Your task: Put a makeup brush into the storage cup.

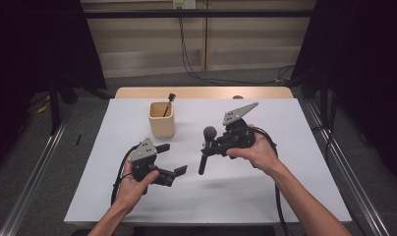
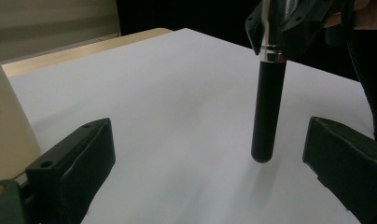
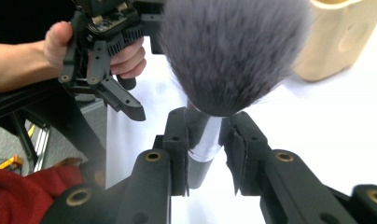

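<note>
Forearms enter at six o'clock over the white counter (image 1: 285,128). At ten o'clock of the right gripper (image 1: 210,149) stands a beige cup (image 1: 161,119). That gripper is clamped on a makeup brush (image 1: 206,147), lifted, bristles up. At eight o'clock, the left gripper (image 1: 172,160) gapes wide, holding nothing.

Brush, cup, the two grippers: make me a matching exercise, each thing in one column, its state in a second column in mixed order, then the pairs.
1 brush
2 cup
3 left gripper
4 right gripper

A open, nothing between its jaws
B stands on the table with a thin tool in it
C clamped at the ferrule, handle down
D shut on the brush

Pairs: 1-C, 2-B, 3-A, 4-D
</note>
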A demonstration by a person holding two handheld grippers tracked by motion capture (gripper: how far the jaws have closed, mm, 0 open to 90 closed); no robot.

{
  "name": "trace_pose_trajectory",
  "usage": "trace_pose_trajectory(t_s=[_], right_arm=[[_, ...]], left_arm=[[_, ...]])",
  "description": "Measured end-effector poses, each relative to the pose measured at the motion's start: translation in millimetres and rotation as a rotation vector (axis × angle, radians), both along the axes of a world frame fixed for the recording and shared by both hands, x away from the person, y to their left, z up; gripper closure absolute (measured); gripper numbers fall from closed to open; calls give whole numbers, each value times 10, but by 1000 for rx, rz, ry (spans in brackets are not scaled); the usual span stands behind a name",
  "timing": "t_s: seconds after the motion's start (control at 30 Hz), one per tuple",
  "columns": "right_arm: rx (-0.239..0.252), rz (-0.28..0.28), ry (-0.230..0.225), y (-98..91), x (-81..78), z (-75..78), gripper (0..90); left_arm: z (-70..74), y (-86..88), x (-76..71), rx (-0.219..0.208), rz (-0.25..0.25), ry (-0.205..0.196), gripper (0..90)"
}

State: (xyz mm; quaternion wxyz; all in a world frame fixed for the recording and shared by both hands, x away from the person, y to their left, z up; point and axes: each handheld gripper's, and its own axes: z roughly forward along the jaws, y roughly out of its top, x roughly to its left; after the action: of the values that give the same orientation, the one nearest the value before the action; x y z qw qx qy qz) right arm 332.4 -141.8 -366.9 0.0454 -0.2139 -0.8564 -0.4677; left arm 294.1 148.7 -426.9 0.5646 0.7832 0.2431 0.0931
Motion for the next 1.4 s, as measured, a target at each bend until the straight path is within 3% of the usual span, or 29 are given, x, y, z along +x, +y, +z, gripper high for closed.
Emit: trace_pose_trajectory(t_s=[0.27, 0.57, 0.87, 1.1, 1.23, 1.4], right_arm=[[-90, 16, 17, 110, 24, 36, 713], [-125, 13, 34, 149, 53, 48, 713], [-129, 18, 26, 183, 64, 46, 713], [-129, 11, 16, 188, 63, 52, 713], [-124, 11, 11, 180, 54, 59, 714], [-132, 11, 7, 193, 49, 47, 713]], left_arm=[[-22, -76, 11, 12, 5, -37, 30], [-36, -201, 44, 34, -44, -9, 42], [-59, -389, 47, 69, -66, -28, 46], [-53, -511, 66, 71, -87, -8, 85], [-63, -540, 87, 46, -81, 22, 150], [-77, -560, 99, 29, -86, 18, 218]])
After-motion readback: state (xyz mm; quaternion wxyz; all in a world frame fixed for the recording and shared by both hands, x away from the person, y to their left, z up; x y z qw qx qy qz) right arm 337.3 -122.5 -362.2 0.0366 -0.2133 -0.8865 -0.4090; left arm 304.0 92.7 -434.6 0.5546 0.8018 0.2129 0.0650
